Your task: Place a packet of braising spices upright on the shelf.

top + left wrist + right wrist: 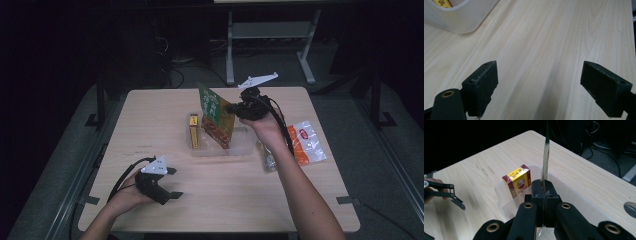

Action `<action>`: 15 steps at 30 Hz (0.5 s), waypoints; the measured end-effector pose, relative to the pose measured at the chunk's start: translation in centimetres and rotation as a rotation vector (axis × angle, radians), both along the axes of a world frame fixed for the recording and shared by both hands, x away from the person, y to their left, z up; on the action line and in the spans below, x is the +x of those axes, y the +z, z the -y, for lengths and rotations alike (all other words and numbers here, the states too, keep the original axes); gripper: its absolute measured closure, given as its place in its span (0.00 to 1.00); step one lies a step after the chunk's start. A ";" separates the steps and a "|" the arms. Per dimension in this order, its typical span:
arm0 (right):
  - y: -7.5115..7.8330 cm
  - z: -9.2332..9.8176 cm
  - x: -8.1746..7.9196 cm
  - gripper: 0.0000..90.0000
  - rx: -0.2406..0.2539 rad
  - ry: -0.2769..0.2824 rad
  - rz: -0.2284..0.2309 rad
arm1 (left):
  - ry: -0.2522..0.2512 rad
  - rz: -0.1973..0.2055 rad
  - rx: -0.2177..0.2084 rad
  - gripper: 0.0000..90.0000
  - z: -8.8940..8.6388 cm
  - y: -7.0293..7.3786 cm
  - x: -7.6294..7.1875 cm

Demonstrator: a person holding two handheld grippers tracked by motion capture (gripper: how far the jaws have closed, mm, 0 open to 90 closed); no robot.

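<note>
Right gripper (235,108) is clamped shut on the edge of a flat green and red food pouch (216,116), holding it upright and tilted over a clear plastic tub (240,149) in the middle of the bench (220,195). In the right gripper view the pouch (546,152) is seen edge-on, rising thin from between the closed jaws. A small yellow and red box (194,131) stands at the tub's left end, and the pouch's lower corner appears to dip into the tub beside it. Left gripper (172,184) rests low near the front left of the bench, jaws wide apart and holding nothing, well apart from the tub. An orange and clear packet (306,142) lies on the bench to the tub's right. The grip is only on a thin edge, so I judge the pouch could swing or slip, and lowering it crookedly could catch the tub rim or topple the box. Open bench surrounds the tub at front and left; the far edge lies close behind it.
</note>
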State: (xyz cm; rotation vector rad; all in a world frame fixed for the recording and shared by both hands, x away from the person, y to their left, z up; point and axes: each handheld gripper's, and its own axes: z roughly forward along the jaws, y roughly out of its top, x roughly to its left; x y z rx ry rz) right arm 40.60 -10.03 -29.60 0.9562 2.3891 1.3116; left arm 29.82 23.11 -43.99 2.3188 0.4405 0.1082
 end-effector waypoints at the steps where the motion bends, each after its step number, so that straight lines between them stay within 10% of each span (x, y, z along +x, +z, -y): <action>1: 0.0 0.0 0.0 0.98 0.001 0.001 0.000 | -0.001 0.000 0.000 0.16 0.0 0.0 0.0; 15: -0.2 0.7 -1.5 0.45 -0.005 0.031 -0.001 | 0.011 -0.055 -0.003 0.14 0.2 -0.1 0.1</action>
